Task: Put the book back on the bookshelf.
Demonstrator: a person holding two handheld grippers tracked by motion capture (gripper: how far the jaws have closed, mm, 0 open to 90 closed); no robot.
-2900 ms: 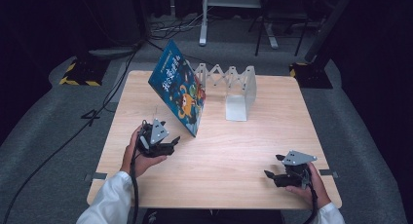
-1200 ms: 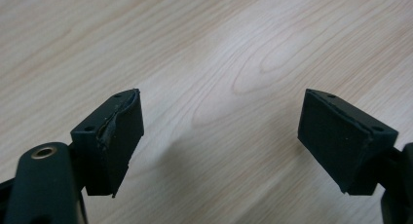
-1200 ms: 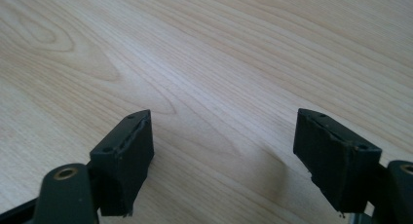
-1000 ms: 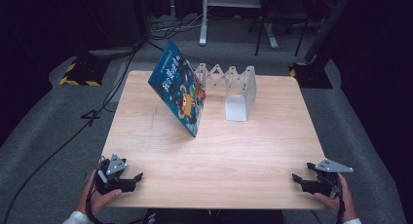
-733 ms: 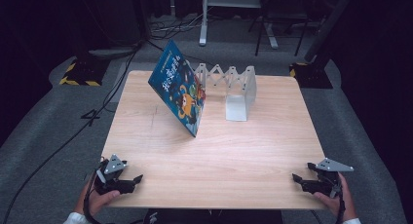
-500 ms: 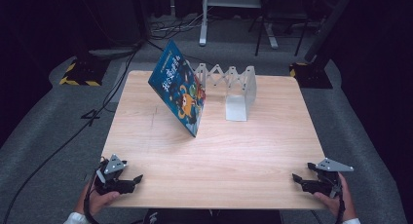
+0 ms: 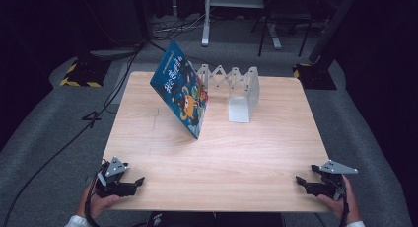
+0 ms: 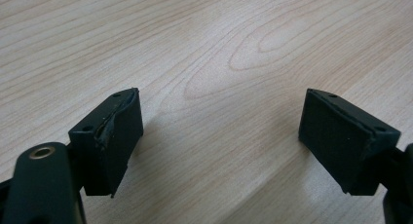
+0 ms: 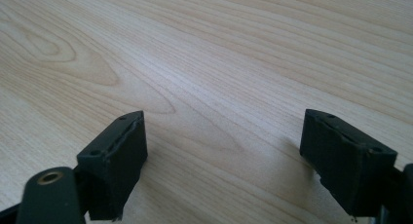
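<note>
**Technician A:** Start at the near edge. What is the status of the two grippers?

**Technician B:** The left gripper [image 7: 129, 183] rests at the near left corner of the table [image 7: 256, 153], and the right gripper [image 7: 308, 183] at the near right corner. In each gripper view the jaws stand wide apart over bare wood, with nothing between them. Neither tool holds or touches an object.

**Technician A:** And the work item?

**Technician B:** The picture book [image 7: 181, 94] is well apart from both grippers, toward the far left part of the table. It stands on its lower edge, tilted, with its upper part leaning back toward the left end of the white expanding book rack [image 7: 235, 80]. Whether book and rack touch cannot be told. The rack runs along the far side, its right end plate upright with a foot flat on the wood.

**Technician A:** Progress assessment?

**Technician B:** Judged from the layout, the book is propped at the rack's outer end, not seated upright between its dividers. With both grippers parked and empty, either the placement is accepted as finished or the seating step remains.
</note>
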